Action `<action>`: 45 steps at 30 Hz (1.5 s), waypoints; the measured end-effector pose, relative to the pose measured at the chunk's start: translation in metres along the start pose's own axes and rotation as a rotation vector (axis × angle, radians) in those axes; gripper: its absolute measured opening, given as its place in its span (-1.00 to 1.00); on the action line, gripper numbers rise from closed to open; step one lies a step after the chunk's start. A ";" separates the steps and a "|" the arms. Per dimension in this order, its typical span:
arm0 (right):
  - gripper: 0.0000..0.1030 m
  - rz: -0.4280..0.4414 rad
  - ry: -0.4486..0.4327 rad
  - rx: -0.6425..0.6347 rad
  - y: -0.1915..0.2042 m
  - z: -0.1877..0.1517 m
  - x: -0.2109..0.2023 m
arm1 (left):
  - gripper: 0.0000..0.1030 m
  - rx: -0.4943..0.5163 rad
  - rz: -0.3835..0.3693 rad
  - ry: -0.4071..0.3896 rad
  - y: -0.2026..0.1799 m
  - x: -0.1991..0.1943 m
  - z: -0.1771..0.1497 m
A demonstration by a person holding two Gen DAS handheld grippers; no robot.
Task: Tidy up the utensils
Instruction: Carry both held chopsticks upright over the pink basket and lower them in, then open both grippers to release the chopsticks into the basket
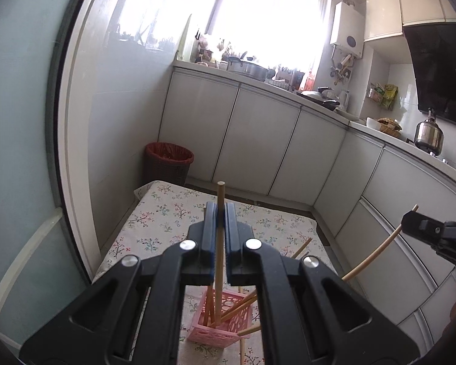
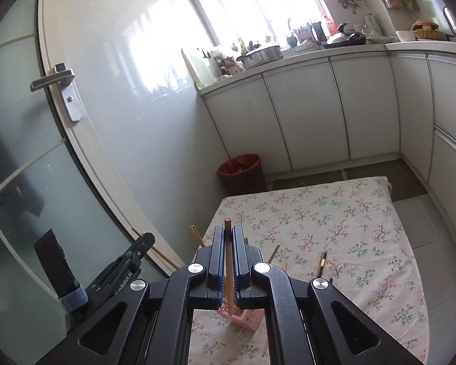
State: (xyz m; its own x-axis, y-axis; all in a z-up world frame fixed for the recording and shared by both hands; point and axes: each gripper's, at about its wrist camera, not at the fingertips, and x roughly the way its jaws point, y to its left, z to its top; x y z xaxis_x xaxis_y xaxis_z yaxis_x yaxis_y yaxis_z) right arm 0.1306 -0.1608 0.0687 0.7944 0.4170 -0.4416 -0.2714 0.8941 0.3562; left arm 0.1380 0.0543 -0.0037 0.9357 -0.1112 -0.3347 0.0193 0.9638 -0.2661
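the left gripper (image 1: 220,213) points slightly downward over the table (image 1: 155,213), its jaws pinched narrow on a wooden chopstick (image 1: 219,243) that stands nearly upright between the blue pads, its top poking out above the fingertips and its lower end reaching down into the pink basket (image 1: 225,331). several more chopsticks lean inside that basket, and a few lie on the flowered cloth beside it. the right gripper (image 2: 228,237) also tilts a little downward, jaws narrow and clamped on a second chopstick (image 2: 229,261), held above the pink basket (image 2: 246,319). in the left view the right gripper (image 1: 410,222) shows at the right edge with its stick slanting down toward the basket.
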 end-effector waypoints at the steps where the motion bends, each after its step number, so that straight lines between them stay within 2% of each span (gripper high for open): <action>1: -0.91 -0.008 0.015 -0.002 -0.002 -0.003 0.007 | -0.90 0.000 0.001 0.013 0.001 0.002 -0.001; 8: -0.91 -0.028 0.061 0.043 -0.022 -0.014 0.043 | -0.90 -0.016 0.009 0.090 0.005 0.019 -0.006; 13: -0.91 -0.007 0.077 0.087 -0.031 -0.015 0.048 | -0.90 -0.043 0.005 0.127 0.007 0.021 -0.006; 18: -0.91 0.000 0.015 0.043 -0.016 -0.002 0.027 | -0.90 -0.010 0.006 0.110 0.000 0.013 0.001; 25: -0.91 -0.019 -0.088 0.024 -0.007 0.012 0.011 | -0.90 -0.025 0.004 0.138 0.002 0.018 0.001; 30: -0.91 -0.044 -0.058 0.042 -0.017 0.002 0.038 | -0.90 -0.031 0.002 0.161 0.003 0.022 -0.001; 35: -0.91 -0.073 0.024 0.053 -0.027 -0.017 0.070 | -0.90 -0.038 0.002 0.178 0.005 0.026 -0.003; 42: -0.89 -0.061 0.058 0.069 -0.040 -0.029 0.086 | -0.89 -0.014 0.008 0.194 0.004 0.030 -0.005; 43: -0.85 -0.065 0.057 0.077 -0.043 -0.029 0.086 | -0.88 -0.008 0.007 0.197 0.002 0.029 -0.004; 44: -0.73 -0.075 0.057 0.085 -0.046 -0.029 0.085 | -0.73 0.002 0.010 0.200 0.000 0.028 -0.004; 45: -0.67 -0.079 0.057 0.095 -0.049 -0.028 0.082 | -0.51 0.012 0.015 0.199 -0.002 0.027 -0.004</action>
State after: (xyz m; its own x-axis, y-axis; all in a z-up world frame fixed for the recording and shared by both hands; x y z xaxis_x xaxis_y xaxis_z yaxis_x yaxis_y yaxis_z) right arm 0.1938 -0.1655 -0.0084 0.7785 0.3567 -0.5164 -0.1541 0.9063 0.3936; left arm 0.1619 0.0490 -0.0156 0.8481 -0.1417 -0.5106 0.0114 0.9683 -0.2496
